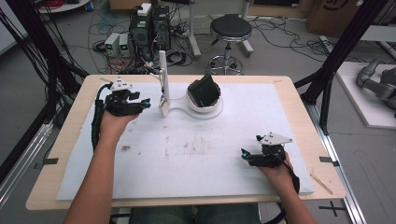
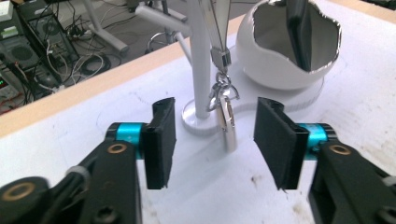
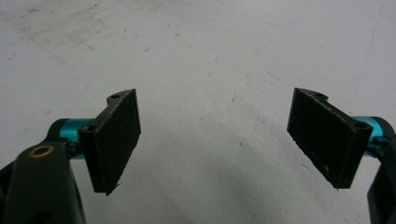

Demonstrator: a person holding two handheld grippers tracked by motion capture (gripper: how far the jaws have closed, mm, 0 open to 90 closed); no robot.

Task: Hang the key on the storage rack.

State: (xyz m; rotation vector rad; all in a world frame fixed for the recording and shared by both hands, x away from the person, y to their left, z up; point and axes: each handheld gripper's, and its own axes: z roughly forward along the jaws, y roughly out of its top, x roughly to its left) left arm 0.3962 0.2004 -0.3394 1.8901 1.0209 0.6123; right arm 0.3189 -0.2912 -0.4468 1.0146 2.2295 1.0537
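The left hand-held gripper (image 2: 215,142) has its jaws apart, lined up on a small metal clasp (image 2: 226,119) that hangs from a strap on the white stand (image 2: 201,70), just short of the pads and not yet gripped. At about 1 o'clock from it sits a white egg-shaped holder (image 2: 280,60) with a dark item inside (what it is, I cannot tell). The right hand-held gripper (image 3: 224,140), jaws apart and empty, hovers over the bare desk (image 3: 210,60) at about 5 o'clock in the high view. Judging by this, nothing is grasped yet; the work looks barely begun.
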